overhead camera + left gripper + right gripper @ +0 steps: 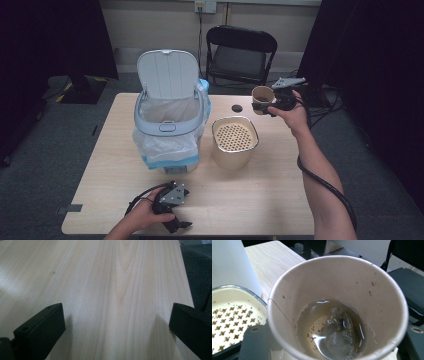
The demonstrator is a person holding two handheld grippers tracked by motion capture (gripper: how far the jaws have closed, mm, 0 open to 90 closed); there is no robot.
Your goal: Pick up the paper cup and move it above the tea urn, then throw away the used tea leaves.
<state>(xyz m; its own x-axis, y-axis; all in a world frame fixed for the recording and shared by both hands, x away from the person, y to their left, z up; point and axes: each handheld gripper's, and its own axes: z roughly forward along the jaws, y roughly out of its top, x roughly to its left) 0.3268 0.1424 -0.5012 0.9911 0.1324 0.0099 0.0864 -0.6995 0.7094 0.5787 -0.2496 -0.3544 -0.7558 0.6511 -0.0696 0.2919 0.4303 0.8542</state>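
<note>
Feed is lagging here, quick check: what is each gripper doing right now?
Left gripper: open, holding nothing, low over the table.
Right gripper: closed on the paper cup, liquid and a tea bag inside.

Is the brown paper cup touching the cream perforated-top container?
Apart. In the high view the right gripper holds the brown paper cup above the table, clear of the cream perforated-top container.

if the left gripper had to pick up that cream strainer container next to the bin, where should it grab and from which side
Probably by the rim, from straight above. The strainer container stands upright and open-topped, so one jaw could go inside its near wall and one outside. Its body looks wide for a side grasp, and the bin crowds its left. The left gripper is open.
</note>
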